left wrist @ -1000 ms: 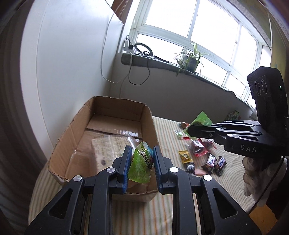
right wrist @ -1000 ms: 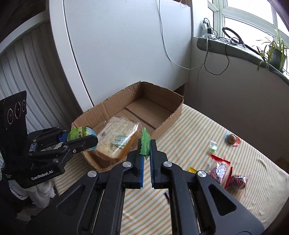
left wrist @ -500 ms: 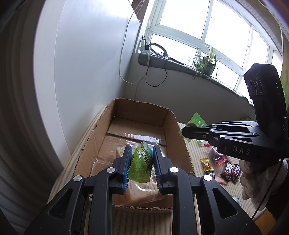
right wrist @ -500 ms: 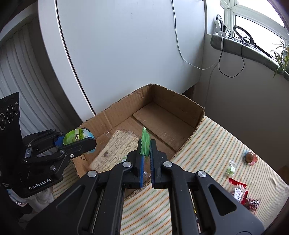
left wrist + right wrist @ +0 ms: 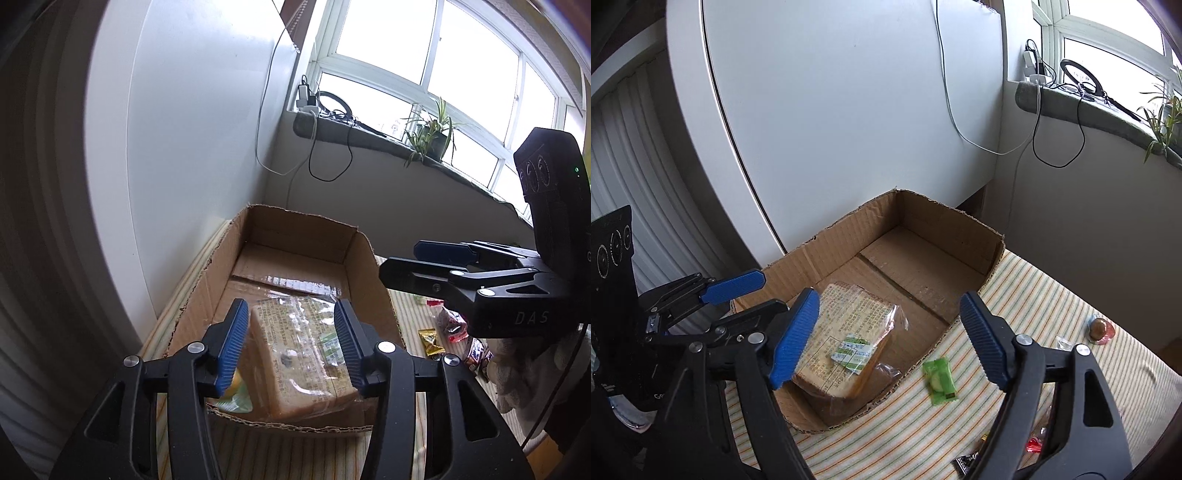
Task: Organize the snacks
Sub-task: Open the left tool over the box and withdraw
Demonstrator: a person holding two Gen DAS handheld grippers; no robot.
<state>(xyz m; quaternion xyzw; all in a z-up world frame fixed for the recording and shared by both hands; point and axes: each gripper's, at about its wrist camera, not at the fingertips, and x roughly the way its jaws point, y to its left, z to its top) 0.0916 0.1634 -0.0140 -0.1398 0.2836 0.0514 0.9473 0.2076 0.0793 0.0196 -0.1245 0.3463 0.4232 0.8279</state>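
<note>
A brown cardboard box (image 5: 258,225) (image 5: 945,214) stands on the striped cloth. A wrapped loaf of bread (image 5: 299,354) (image 5: 846,332) lies inside it. My left gripper (image 5: 290,341) (image 5: 757,297) hangs over the box's near end, its jaws opening with nothing between them. A green pouch (image 5: 232,393) lies in the box's near corner, below the left finger. My right gripper (image 5: 890,314) (image 5: 417,264) is over the box's side wall, its jaws opening wide and empty. A flat green packet (image 5: 940,380) lies on the cloth just outside that wall.
Loose snacks lie on the cloth to the right: a yellow packet (image 5: 430,341), a red bag (image 5: 450,325), chocolate bars (image 5: 478,354), a round brown sweet (image 5: 1099,328). A white wall stands behind the box. A gloved hand (image 5: 524,369) holds the right gripper.
Both grippers opened. The green pouch dropped from the left one into the box. The flat green packet left the right one and landed on the cloth beside the box.
</note>
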